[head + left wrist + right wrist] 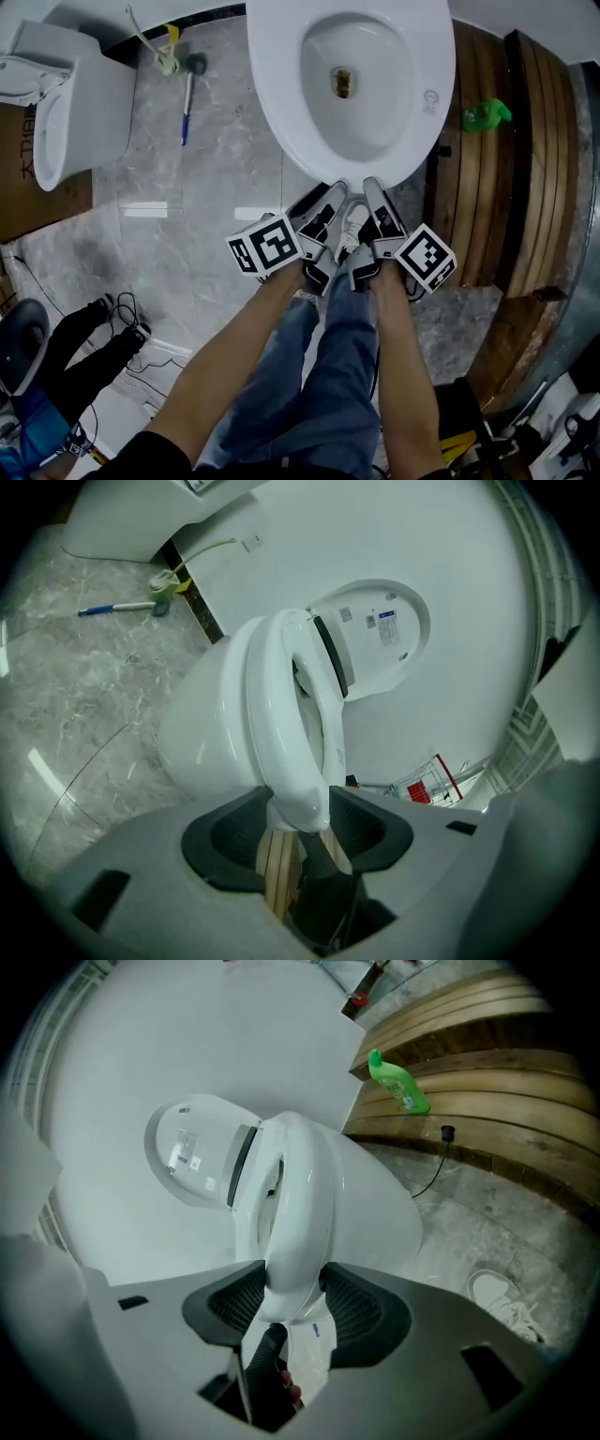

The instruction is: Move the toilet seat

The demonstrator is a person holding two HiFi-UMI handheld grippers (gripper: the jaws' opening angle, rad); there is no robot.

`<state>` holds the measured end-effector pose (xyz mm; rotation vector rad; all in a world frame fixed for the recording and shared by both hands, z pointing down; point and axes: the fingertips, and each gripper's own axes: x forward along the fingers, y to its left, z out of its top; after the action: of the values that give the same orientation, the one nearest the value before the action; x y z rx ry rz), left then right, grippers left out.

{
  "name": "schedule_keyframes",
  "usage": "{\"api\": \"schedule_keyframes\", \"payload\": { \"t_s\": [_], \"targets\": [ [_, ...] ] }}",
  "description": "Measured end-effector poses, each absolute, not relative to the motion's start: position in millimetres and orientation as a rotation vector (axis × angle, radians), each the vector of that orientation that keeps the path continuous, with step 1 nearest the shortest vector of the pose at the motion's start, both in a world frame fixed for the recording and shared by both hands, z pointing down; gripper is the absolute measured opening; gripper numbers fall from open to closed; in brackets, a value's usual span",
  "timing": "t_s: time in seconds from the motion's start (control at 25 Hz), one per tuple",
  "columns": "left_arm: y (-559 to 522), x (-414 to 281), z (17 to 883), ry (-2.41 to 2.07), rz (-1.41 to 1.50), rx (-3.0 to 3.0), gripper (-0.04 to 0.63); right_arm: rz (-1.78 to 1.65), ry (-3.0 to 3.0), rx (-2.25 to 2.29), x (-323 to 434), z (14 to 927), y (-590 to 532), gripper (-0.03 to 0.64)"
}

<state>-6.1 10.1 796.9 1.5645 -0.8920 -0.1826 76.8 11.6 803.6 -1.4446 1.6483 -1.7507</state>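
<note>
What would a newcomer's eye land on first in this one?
A white toilet seat lies down over the bowl at top centre of the head view. The left gripper and right gripper sit side by side at its front edge, which stands between each pair of jaws. A green bottle lies on wooden slats to the right.

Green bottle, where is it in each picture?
Head view: green bottle upper right, on the wooden boards.
Left gripper view: not in it.
Right gripper view: top, right of centre, on the same boards.
Shared landmark: white toilet seat, in all three.
</note>
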Motion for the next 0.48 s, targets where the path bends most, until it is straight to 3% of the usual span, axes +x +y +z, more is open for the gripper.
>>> {"api": "schedule_keyframes", "payload": {
  "t_s": [0.48],
  "targets": [
    [1.9, 2.8, 784.3, -0.842, -0.211, 1.538, 0.198, -1.802, 1.552, -1.453, 79.6, 784.9, 20.7, 0.17]
  ]
}}
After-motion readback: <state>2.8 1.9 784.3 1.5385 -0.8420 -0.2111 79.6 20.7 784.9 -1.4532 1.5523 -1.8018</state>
